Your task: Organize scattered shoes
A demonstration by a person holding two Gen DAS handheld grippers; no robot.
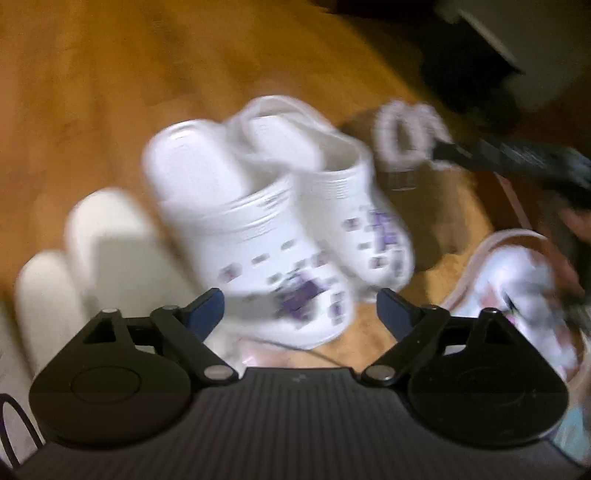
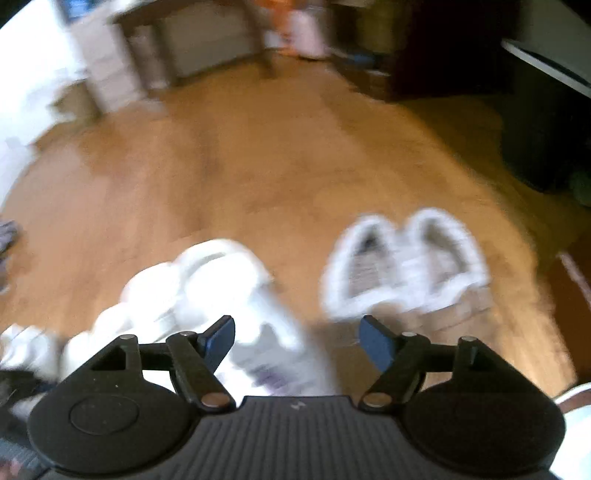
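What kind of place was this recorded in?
Probably a room in a home: a wooden floor, white clogs and fluffy slippers lying on it, and a table at the far side.

no legible text, dark marks on white clogs [image 1: 280, 236] blurred

Orange-brown wooden floor [image 2: 258, 166] spreading across both views. Far off, a table [image 2: 192, 22] on dark legs, with white furniture [image 2: 107, 74] beside it at the left. Dark cabinet [image 2: 443, 48] at the back right, a white-edged panel [image 2: 546, 62] nearer the corner. Something orange [image 2: 280, 7] behind, perhaps a bag, too blurred to name.
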